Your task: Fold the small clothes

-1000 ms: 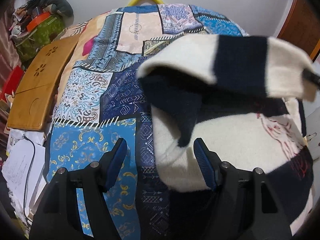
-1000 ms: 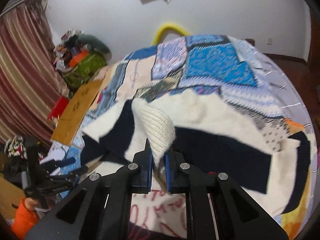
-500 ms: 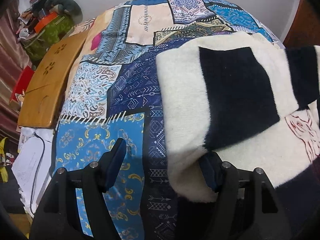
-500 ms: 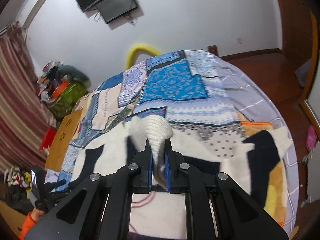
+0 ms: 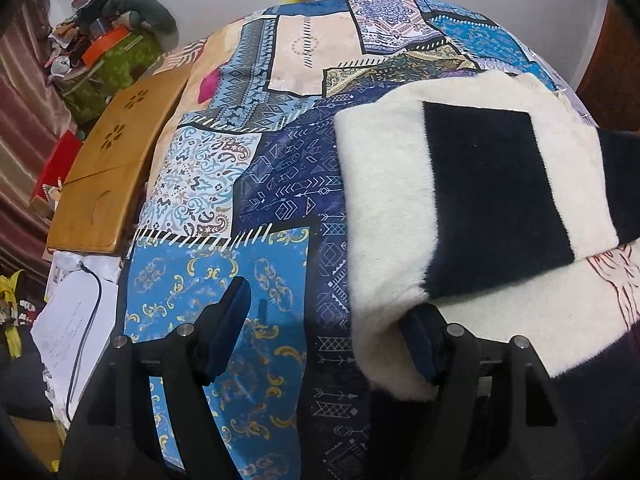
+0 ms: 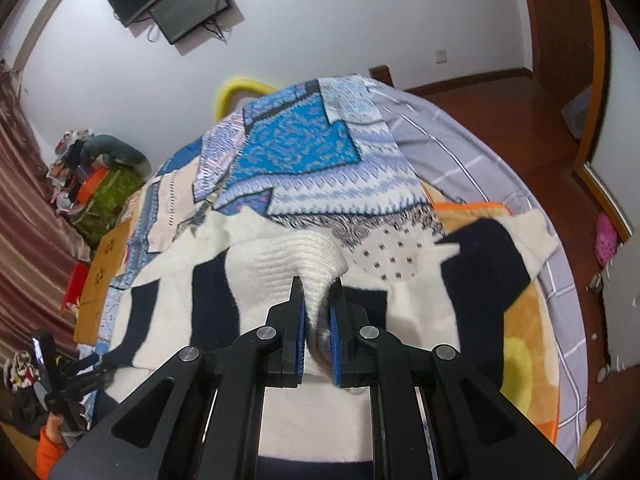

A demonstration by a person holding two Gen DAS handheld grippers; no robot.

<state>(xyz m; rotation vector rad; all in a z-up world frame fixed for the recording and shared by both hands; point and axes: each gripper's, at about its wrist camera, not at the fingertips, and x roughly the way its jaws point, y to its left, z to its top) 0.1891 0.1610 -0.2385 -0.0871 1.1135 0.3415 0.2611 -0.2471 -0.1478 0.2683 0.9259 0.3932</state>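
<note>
A cream-and-navy sweater [image 5: 460,184] lies on the patchwork bedspread [image 5: 248,184], one sleeve folded across it. The right gripper [image 6: 317,316] pinches the ribbed cuff [image 6: 316,256]; the left gripper [image 5: 332,336] is spread, its jaws just opening. Folding seems partly done.

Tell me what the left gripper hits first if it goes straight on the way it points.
Probably the bedspread: the left gripper stands open and aims down at the blue patchwork. The sweater's folded edge covers its right finger, so cloth may brush that side first; depth is unclear.
</note>
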